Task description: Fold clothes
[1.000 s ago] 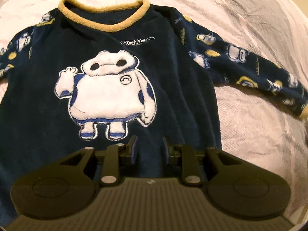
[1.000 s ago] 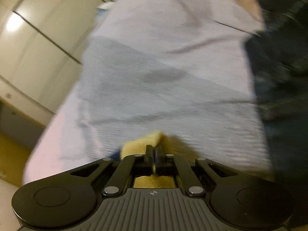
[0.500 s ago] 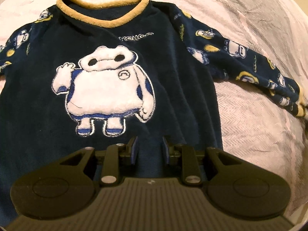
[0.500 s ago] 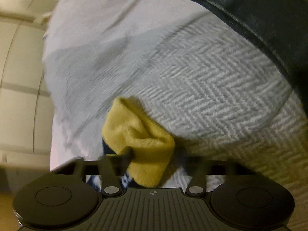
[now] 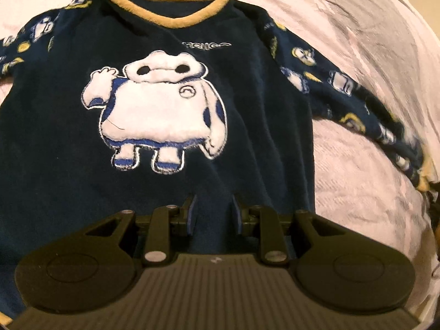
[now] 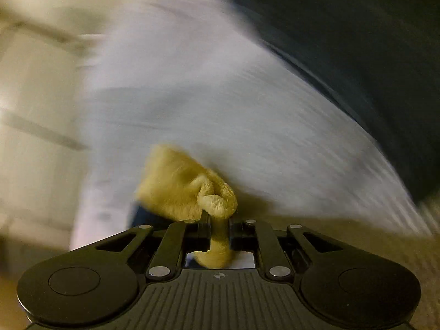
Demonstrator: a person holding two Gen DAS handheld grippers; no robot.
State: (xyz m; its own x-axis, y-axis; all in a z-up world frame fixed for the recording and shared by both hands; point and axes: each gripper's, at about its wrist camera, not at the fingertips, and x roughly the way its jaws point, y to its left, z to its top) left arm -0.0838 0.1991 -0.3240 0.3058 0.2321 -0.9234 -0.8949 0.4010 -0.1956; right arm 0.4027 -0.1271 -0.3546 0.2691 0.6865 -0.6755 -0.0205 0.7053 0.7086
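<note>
Since a second ago the yellow cuff has gone from a sliver peeking past the right gripper to a bunched fold standing up between its fingers, and the bed behind it has smeared into blur, so that hand is swinging. In the left view the sweater sits a little lower and closer than before.

The sweater lies face up and flat on the pale bedspread, collar at the far side, white cartoon figure at the chest. Its right sleeve stretches out across the cover toward the frame edge, where it blurs.

The step in hand looks like the first fold: carrying the sleeve in over the body. The right tongs are clamped narrow on the cuff. Next, that hand likely needs to bring the cuff across the chest and lay it flat before letting go.

The left gripper hovers low above the hem, pointed toward the collar, its tongs wide and holding nothing.
</note>
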